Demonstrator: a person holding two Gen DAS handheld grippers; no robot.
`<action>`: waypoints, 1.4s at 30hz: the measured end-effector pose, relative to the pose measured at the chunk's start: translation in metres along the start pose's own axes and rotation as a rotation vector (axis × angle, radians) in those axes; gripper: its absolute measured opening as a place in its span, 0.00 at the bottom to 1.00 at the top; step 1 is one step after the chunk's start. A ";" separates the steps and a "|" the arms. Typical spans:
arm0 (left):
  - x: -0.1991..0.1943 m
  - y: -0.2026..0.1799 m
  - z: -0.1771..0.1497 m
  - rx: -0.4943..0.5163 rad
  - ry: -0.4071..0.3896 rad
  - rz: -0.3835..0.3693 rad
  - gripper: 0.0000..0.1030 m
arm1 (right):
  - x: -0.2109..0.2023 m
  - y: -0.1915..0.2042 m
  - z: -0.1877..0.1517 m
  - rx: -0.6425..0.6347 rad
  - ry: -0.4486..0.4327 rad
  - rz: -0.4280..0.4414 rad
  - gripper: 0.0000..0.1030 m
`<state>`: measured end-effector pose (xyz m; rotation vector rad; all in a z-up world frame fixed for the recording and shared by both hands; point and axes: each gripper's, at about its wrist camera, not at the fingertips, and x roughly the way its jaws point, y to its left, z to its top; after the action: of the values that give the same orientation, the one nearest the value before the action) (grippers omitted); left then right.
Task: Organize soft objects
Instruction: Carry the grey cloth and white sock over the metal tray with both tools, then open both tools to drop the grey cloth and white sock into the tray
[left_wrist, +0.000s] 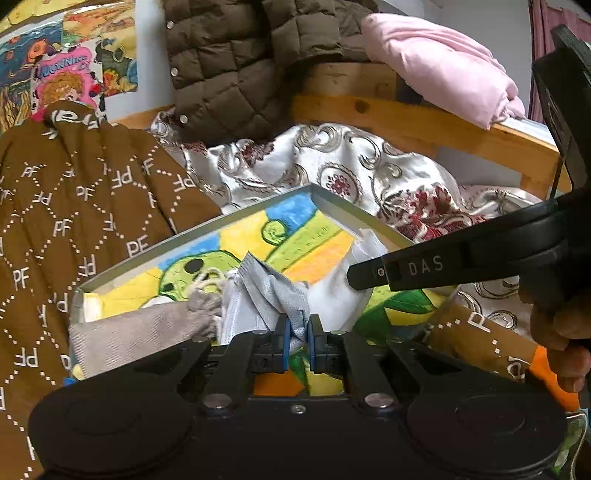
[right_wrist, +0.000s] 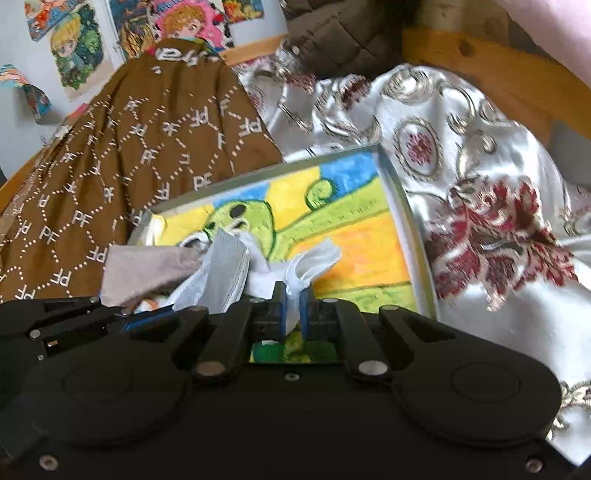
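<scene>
A shallow metal tray (left_wrist: 332, 205) with a bright painted bottom lies on the bedding. In it are a grey-white face mask (left_wrist: 266, 291), a beige cloth pouch (left_wrist: 140, 328) and a crumpled white cloth (left_wrist: 340, 291). My left gripper (left_wrist: 298, 332) is shut on the mask's lower edge, just above the tray. My right gripper (right_wrist: 293, 299) is shut on the white cloth (right_wrist: 314, 262), over the tray's (right_wrist: 391, 184) near side. The mask (right_wrist: 225, 273) and pouch (right_wrist: 147, 269) sit to its left. From the left wrist view the right gripper (left_wrist: 356, 275) reaches in from the right.
A brown blanket (left_wrist: 74, 221) with a PF pattern lies left of the tray. A white satin floral cloth (left_wrist: 369, 173) lies behind and to the right. A brown quilted jacket (left_wrist: 229, 66) and pink bedding (left_wrist: 443, 62) hang over the wooden rail (left_wrist: 406, 118). Posters (left_wrist: 66, 66) cover the wall.
</scene>
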<state>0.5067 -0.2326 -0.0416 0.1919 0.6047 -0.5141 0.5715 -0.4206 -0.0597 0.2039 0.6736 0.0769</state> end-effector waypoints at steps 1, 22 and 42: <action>0.002 -0.002 0.000 -0.001 0.008 -0.002 0.10 | 0.001 -0.003 -0.001 0.001 0.008 -0.003 0.03; -0.015 -0.004 0.009 -0.077 0.036 0.011 0.42 | -0.074 -0.017 0.009 -0.027 -0.049 -0.018 0.38; -0.115 0.013 0.026 -0.270 -0.131 0.044 0.77 | -0.209 0.007 0.029 -0.058 -0.219 0.016 0.75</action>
<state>0.4454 -0.1834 0.0471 -0.0833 0.5346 -0.3942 0.4265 -0.4466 0.0917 0.1588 0.4514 0.0880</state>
